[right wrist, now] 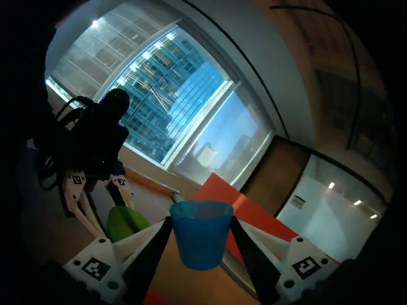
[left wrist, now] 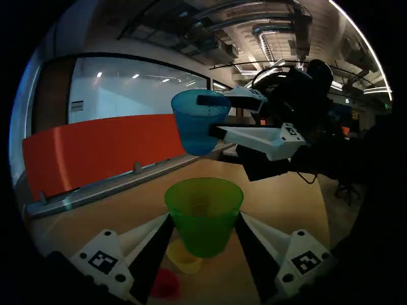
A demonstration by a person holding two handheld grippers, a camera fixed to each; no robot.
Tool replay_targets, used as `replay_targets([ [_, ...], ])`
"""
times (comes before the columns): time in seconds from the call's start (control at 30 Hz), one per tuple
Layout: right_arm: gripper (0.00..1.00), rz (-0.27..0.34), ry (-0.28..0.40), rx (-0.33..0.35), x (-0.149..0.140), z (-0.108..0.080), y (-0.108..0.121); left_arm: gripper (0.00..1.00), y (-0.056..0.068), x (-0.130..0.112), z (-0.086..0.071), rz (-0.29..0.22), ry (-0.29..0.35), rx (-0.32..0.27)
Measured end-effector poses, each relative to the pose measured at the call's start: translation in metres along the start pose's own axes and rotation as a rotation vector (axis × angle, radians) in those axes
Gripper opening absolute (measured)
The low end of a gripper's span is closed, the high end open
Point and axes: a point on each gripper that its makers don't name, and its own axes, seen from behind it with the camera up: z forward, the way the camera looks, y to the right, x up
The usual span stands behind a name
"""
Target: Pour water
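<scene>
Blue cup [left wrist: 199, 122], pinched by the right gripper [left wrist: 216, 117] at upper centre of the left gripper view, sits above the green cup [left wrist: 204, 216] pinched by the left gripper [left wrist: 203, 226] at lower centre. If tipped while off line with that mouth, it could spill onto the table [left wrist: 285, 198]. Whether it holds water is hard to make out, and the green cup partly hides a yellow cup [left wrist: 184, 258].

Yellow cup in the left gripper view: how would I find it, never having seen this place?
Start at the wooden table before the orange partition. At its near end, just below the green cup held in the left tool, sits the yellow cup. A red cup lies beside it; no other cup here is yellow.
</scene>
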Motion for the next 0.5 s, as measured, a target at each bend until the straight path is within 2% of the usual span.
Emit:
replay_targets([
  [0.5, 0.87, -0.132, -0.016, 0.011, 0.0071, -0.0033, -0.0023, 0.81, -0.0008, 0.001, 0.0019, 0.001, 0.002, -0.002],
])
